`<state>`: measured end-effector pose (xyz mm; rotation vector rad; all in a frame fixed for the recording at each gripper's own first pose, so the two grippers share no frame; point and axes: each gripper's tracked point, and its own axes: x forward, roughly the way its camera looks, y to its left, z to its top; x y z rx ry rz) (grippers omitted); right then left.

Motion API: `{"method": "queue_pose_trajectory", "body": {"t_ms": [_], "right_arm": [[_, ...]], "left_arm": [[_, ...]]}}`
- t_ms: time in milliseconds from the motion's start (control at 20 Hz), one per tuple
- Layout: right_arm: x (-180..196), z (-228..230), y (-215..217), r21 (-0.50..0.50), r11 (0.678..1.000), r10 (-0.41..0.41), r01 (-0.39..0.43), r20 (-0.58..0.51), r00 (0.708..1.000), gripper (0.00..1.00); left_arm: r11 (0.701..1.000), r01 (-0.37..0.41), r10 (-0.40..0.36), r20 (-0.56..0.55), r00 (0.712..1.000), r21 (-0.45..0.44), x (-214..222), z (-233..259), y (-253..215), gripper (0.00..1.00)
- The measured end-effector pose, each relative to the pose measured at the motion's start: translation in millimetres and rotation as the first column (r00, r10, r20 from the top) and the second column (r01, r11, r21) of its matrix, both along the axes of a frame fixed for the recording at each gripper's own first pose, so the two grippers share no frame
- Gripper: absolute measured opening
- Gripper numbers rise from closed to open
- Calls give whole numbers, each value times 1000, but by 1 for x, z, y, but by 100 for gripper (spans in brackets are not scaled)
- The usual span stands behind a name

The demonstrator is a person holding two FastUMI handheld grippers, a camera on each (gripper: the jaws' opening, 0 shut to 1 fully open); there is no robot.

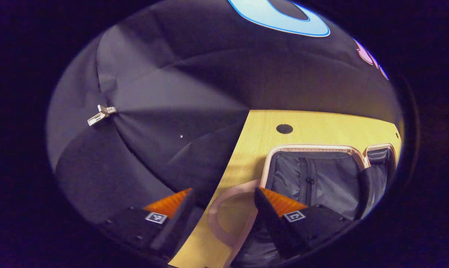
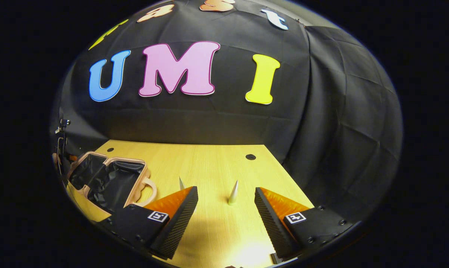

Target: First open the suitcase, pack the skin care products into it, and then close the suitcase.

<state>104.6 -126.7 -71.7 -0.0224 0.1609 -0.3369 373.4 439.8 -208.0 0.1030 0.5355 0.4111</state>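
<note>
Since the suitcase (image 2: 108,178) lies open at lower left of the right gripper view, packing is due: the right gripper (image 2: 226,208), fingers apart and empty, likely takes the pointed tube (image 2: 233,193) centre-frame; the left gripper (image 1: 222,208) gapes empty.

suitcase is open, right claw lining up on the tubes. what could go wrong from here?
1. The two cone-shaped tubes stand upright on narrow bases; the open right claw could tip one on approach.
2. The left claw, open, straddles the suitcase handle at the table edge and may snag it.
</note>
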Motion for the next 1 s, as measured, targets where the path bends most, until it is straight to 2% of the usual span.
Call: {"method": "queue_pose_trajectory", "body": {"t_ms": [200,450,550,700,800,900,1000], "right_arm": [[7,4,-12,-8,1000,18,-18,3,1000,97],[18,7,-34,24,999,42,-42,11,999,97],[23,4,-44,40,998,48,-48,6,999,97],[31,-4,-56,48,996,69,-69,-2,998,97],[38,-11,-62,46,995,86,-86,-14,996,97],[44,-23,-68,43,994,99,-98,-38,994,97],[53,-28,-75,53,993,107,-104,-41,993,97]], "left_arm": [[997,44,-55,174,983,65,-21,80,-59,98],[985,125,-158,348,924,118,-56,148,-193,98],[987,131,-155,386,909,89,-75,146,-247,98],[980,201,-186,412,892,7,-91,134,-336,98],[956,291,-249,426,870,-33,-95,114,-400,98],[930,359,-298,403,865,-84,-96,87,-457,98],[898,424,-347,400,848,-120,-94,65,-511,98]]}}
